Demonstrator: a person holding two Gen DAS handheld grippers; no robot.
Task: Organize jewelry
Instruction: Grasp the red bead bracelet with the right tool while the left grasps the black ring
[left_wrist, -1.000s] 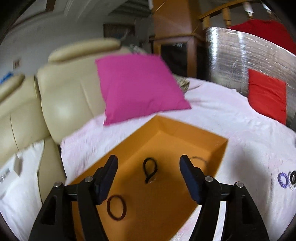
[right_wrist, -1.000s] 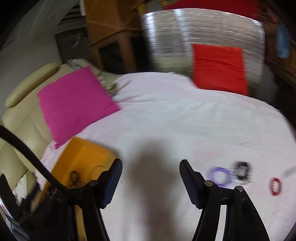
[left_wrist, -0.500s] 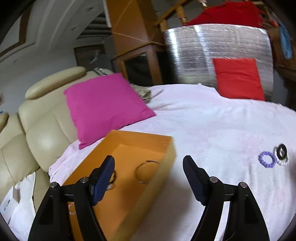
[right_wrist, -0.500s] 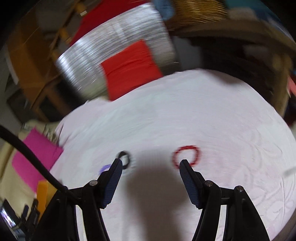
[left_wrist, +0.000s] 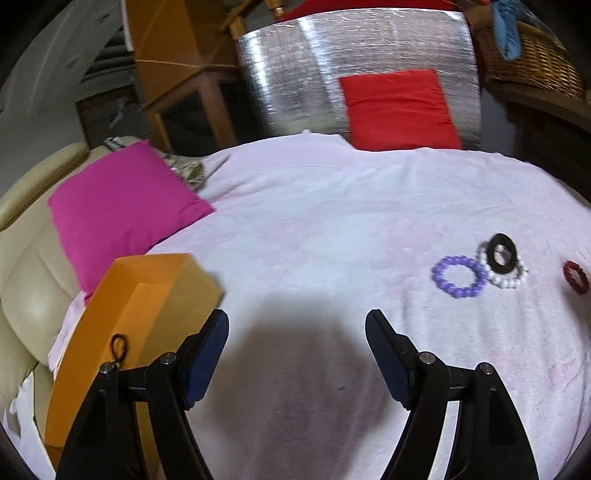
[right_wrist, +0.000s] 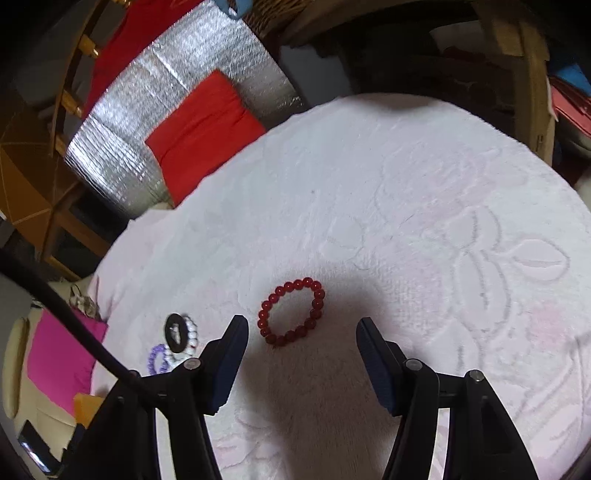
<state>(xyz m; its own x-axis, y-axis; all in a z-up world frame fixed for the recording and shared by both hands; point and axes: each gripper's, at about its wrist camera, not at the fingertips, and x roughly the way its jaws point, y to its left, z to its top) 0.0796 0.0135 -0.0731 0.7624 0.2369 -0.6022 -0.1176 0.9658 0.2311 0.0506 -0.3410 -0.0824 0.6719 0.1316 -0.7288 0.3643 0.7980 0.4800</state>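
Note:
A red bead bracelet (right_wrist: 291, 312) lies on the white cloth just ahead of my open, empty right gripper (right_wrist: 300, 336); it shows at the far right edge in the left wrist view (left_wrist: 576, 277). A purple bead bracelet (left_wrist: 460, 277), a white bead bracelet (left_wrist: 508, 277) and a black ring (left_wrist: 501, 254) lie together to the right of my open, empty left gripper (left_wrist: 297, 332); the right wrist view shows the black ring (right_wrist: 176, 332) to the left. The orange box (left_wrist: 122, 332) at left holds a black loop (left_wrist: 119, 349).
A magenta cushion (left_wrist: 122, 206) leans on a cream sofa (left_wrist: 22, 280) behind the box. A red cushion (left_wrist: 399, 107) rests against a silver foil panel (left_wrist: 295, 81) at the back. A wicker basket (left_wrist: 532, 59) stands at far right.
My left gripper has swung right, away from over the box, toward the bracelets on the cloth. My right gripper has swung right and down over the red bracelet.

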